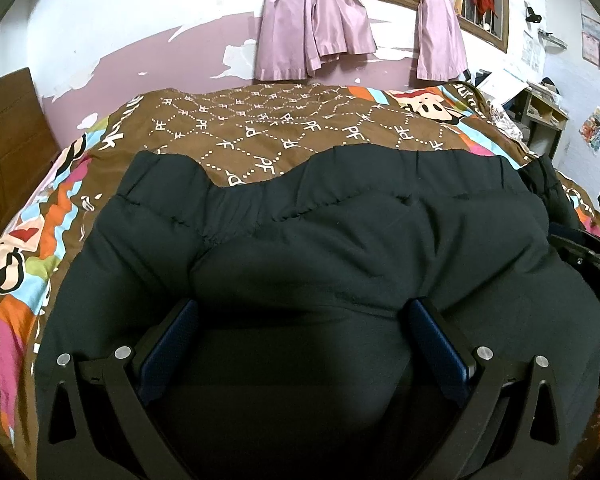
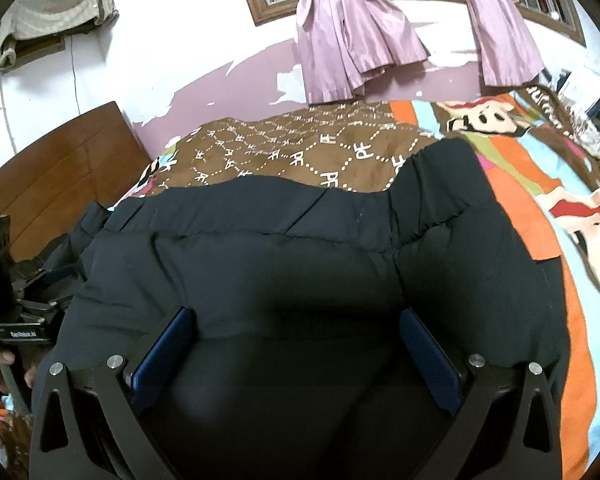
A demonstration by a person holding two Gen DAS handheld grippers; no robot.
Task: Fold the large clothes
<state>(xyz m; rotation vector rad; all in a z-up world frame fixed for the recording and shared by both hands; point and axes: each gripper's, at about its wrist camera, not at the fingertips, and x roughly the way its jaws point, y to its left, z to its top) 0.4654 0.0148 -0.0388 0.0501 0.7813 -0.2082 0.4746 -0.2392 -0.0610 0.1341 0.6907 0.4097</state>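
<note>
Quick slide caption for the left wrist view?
Left gripper open over black padded jacket spread on patterned bedspread.

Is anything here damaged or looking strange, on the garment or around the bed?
The black padded garment looks intact, only puffy and creased. The odd thing is the pink wall paint behind the bed: it has peeled off in ragged white patches below the window.

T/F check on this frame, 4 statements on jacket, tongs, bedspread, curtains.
1. Both tongs are wide open over the black padded jacket. True: left tongs, right tongs.
2. The jacket lies on a plain white sheet. False: it lies on a brown patterned bedspread.
3. Pink curtains hang at the window behind the bed. True.
4. The left tongs are clamped on a sleeve. False: their fingers stand apart with nothing pinched between them.
</note>
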